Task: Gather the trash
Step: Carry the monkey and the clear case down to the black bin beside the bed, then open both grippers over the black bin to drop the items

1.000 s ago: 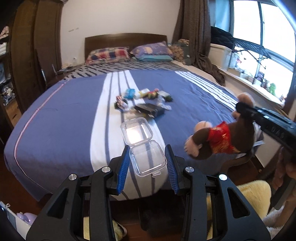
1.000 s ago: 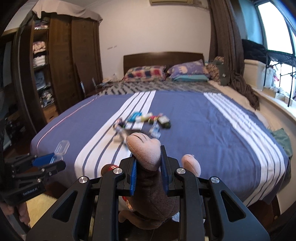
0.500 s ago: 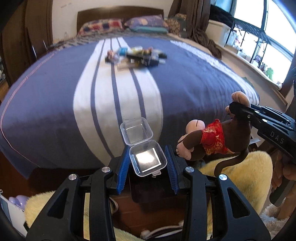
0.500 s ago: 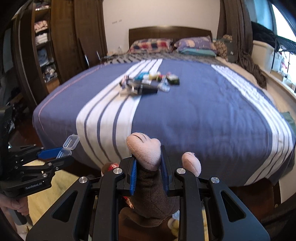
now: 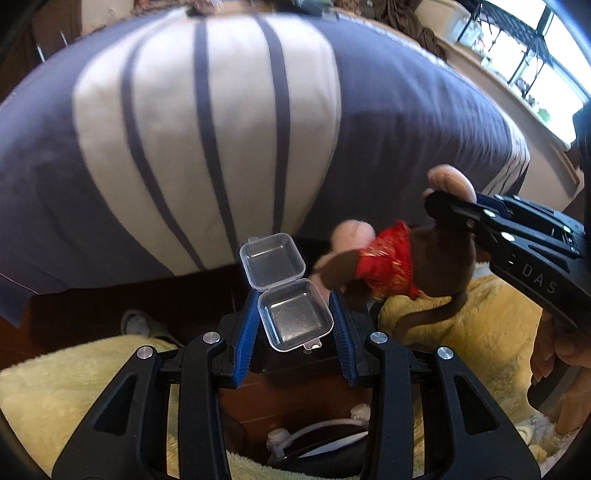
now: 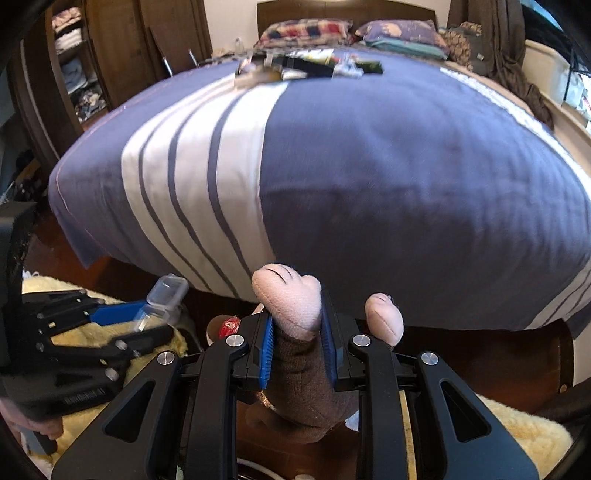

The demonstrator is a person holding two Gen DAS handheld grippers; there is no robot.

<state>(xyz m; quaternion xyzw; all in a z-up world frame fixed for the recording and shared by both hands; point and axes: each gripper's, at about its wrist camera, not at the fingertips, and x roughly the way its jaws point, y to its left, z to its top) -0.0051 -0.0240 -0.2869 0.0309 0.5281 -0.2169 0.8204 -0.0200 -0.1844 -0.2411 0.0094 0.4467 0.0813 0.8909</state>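
Bedroom surroundings fill both views: a bed covered by a blue spread with broad white stripes, a dark wooden headboard and wardrobe behind it, and a window along the right side.

Between the blue pads of the left gripper a small clear plastic box is clamped, its hinged lid standing open and tilted away from the camera; nothing can be made out inside it. Just right of it, the right gripper is seen from the side, closed on a brown plush monkey in a red vest, which hangs below the pads with a pink foot sticking out above them.

In the right wrist view, the pads of that gripper are pressed together on one leg of the plush monkey, the pink foot protruding beyond the fingertips and a second foot beside the right finger. To the left, the other gripper with its clear box is visible at about the same height.

Below both tools lie a yellow fleecy rug and dark wooden floor, at the foot of the bed. Far back on the spread, near the pillows, a cluster of small trash items is left lying, well apart from both grippers.
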